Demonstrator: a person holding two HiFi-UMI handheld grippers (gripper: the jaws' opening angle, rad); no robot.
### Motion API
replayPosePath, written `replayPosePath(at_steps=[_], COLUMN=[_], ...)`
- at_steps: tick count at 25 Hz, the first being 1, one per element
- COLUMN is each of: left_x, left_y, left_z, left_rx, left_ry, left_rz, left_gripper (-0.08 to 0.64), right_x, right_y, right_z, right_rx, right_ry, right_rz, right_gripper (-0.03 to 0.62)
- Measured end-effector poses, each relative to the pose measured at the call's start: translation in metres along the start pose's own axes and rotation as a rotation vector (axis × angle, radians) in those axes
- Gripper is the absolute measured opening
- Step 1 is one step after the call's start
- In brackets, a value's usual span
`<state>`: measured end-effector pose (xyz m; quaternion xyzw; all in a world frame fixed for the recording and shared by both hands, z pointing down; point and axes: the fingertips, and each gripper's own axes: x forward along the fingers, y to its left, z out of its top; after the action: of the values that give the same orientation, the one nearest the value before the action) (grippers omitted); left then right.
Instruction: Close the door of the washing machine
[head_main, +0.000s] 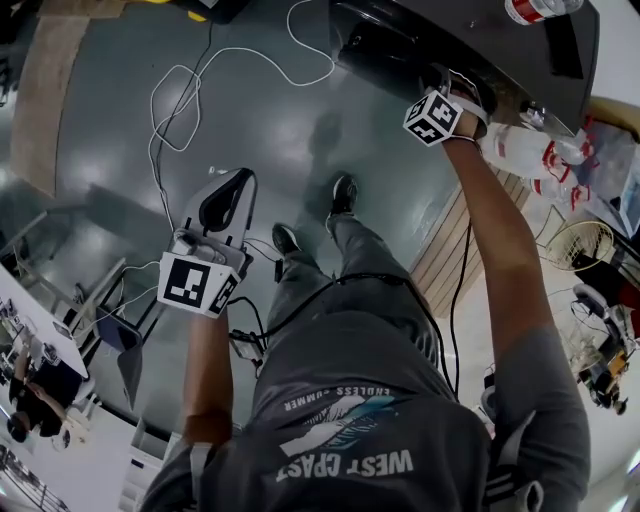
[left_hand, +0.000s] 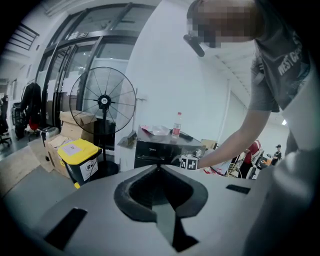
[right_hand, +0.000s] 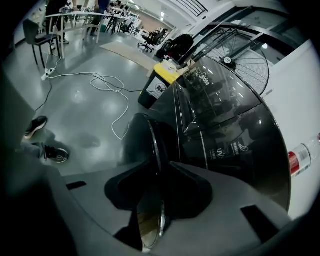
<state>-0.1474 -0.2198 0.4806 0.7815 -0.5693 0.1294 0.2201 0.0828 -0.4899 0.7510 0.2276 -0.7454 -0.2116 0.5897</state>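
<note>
The black washing machine (head_main: 470, 35) stands at the top of the head view, and its round door (right_hand: 151, 142) swings out from the glossy front (right_hand: 225, 125). My right gripper (right_hand: 161, 169) has the door's chrome rim between its jaws, shut on it edge-on. In the head view that gripper (head_main: 447, 88) is at the machine's front, arm stretched out. My left gripper (head_main: 226, 200) hangs over the grey floor, away from the machine, jaws shut with nothing in them (left_hand: 159, 170). From the left gripper view the machine (left_hand: 157, 149) shows ahead with a bottle (left_hand: 176, 127) on top.
A white cable (head_main: 200, 85) loops across the floor in front of the machine. The person's shoes (head_main: 343, 193) stand near the door. A pedestal fan (left_hand: 102, 100), a yellow-lidded bin (left_hand: 80, 157) and cardboard boxes stand left of the machine. Plastic bottles (head_main: 525, 150) lie on its other side.
</note>
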Motion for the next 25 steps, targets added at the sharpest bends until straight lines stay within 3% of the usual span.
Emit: replayPosePath(at_steps=[7, 11, 17, 25], left_x=[-0.026, -0.047, -0.084, -0.152], left_y=[0.005, 0.011, 0.023, 0.044], left_z=[0.007, 0.016, 0.028, 0.04], left_rx=[0.015, 0.026, 0.045, 0.091], left_ry=[-0.02, -0.047, -0.085, -0.151], left_rz=[0.032, 0.066, 0.121, 0.17], left_gripper=[0.028, 0.028, 0.028, 0.028], right_x=[0.003, -0.012, -0.065, -0.22], right_y=[0.0, -0.011, -0.033, -0.063], right_z=[-0.002, 0.01, 0.042, 0.123], right_rx=[0.067, 0.137, 0.244, 0.552], right_ry=[0.05, 0.022, -0.112, -0.409], right_rz=[0.055, 0.059, 0.023, 0.047], right_gripper=[0.132, 0.087, 0.066, 0.054])
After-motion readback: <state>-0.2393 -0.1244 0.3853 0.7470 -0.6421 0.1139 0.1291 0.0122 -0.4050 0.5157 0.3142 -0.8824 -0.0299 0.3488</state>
